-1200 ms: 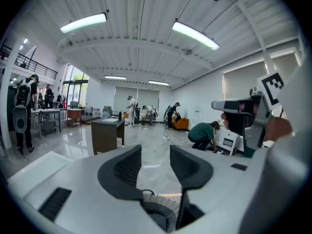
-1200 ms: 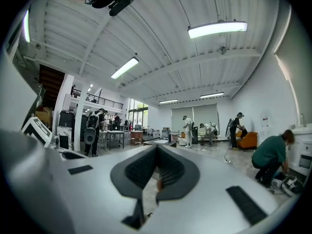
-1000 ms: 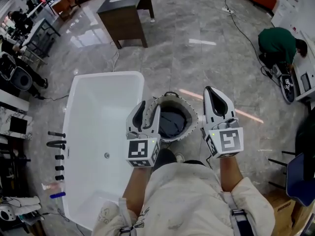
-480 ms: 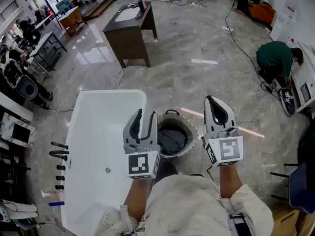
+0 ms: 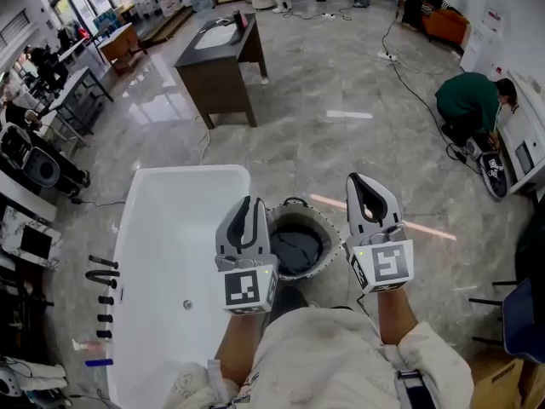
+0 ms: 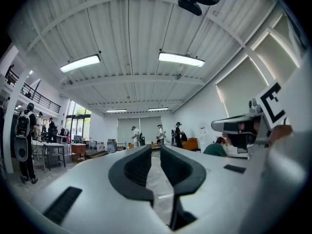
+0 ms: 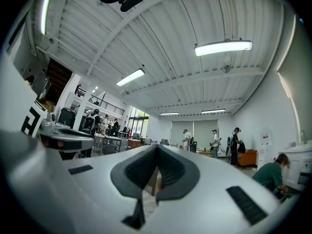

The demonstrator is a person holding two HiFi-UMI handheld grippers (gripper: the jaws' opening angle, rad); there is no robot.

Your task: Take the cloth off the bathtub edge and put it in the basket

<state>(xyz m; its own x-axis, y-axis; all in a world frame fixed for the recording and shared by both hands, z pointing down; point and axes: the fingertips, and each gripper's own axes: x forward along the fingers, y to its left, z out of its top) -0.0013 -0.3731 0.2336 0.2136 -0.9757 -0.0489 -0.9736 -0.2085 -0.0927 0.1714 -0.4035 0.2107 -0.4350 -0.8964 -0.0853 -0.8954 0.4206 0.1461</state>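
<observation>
The dark grey cloth point(image 5: 294, 250) lies bunched inside the round basket point(image 5: 329, 221), which stands on the floor beside the white bathtub point(image 5: 170, 228). My left gripper point(image 5: 247, 203) hangs over the gap between tub and basket. Its jaws have just been closing and now leave only a narrow slit with nothing in it, which the left gripper view point(image 6: 155, 148) also shows. My right gripper point(image 5: 363, 181) is held level just right of the basket, shut and empty, with its tips touching in the right gripper view point(image 7: 156, 146).
Black taps point(image 5: 102, 276) sit on the tub's left rim. A dark wooden vanity point(image 5: 220, 48) stands further off on the grey marble floor. A person in green point(image 5: 473, 99) crouches at the right wall near cables. A blue chair point(image 5: 524, 315) is at the right edge.
The left jaws have narrowed from clearly apart to almost together. Both grippers rose slightly. The cloth stayed in the basket.
</observation>
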